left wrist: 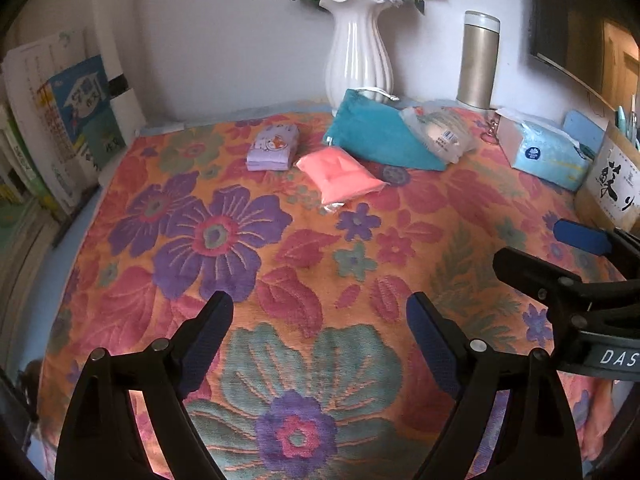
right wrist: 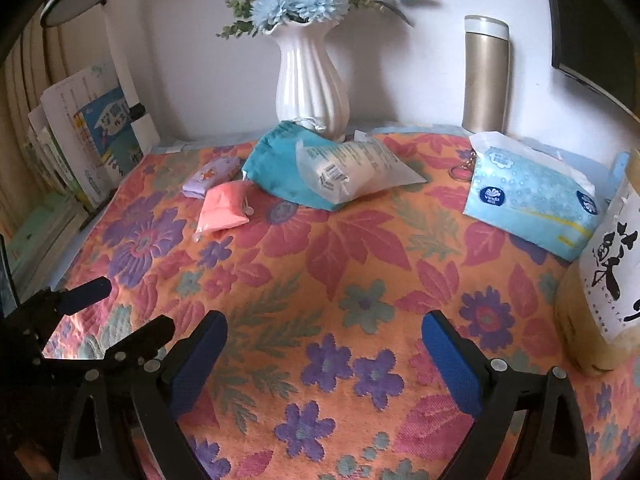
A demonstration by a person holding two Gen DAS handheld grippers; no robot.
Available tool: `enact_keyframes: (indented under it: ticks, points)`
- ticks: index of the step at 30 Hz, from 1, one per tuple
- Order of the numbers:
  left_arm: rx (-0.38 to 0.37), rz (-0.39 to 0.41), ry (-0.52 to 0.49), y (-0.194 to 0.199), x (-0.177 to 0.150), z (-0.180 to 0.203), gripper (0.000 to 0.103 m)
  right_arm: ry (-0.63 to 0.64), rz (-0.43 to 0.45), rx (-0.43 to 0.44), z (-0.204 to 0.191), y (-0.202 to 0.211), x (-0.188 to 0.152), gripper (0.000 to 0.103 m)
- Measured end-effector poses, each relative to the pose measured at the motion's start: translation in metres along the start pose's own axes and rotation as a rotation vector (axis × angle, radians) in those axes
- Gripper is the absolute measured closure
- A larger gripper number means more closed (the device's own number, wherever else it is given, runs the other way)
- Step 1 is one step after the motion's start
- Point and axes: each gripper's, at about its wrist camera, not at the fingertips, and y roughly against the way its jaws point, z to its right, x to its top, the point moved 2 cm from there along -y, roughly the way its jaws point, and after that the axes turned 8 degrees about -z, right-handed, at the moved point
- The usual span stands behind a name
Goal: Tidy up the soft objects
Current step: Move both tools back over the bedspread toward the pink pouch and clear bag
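Both grippers hover low over the floral cloth covering the desk, w/ nothing between either pair of jaws. Left gripper: jaws wide open, empty. Right gripper: jaws wide open, empty; no earlier view, so just that.

Soft items sit at the back, all placed relative to the white vase:
- teal pouch lies right in front of vase base, touching it.
- clear plastic pack rests on top of the pouch, front-right of vase.
- pink packet in front-left of vase, just beside pouch edge.
- lilac tissue pack left of vase, touching or nearly touching pink packet; can't tell which.
- blue tissue box well to the right of vase.
- gold flask upright, right of vase, by the wall.
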Motion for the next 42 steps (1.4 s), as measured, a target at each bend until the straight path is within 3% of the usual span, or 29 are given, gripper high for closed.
enact_keyframes:
  ticks: [42]
  points:
    - [0.008,-0.016,-0.003,-0.0025,-0.0006,0.0006,0.015,-0.024,-0.026,0.036,0.0046,-0.0079,-0.0016,0.004]
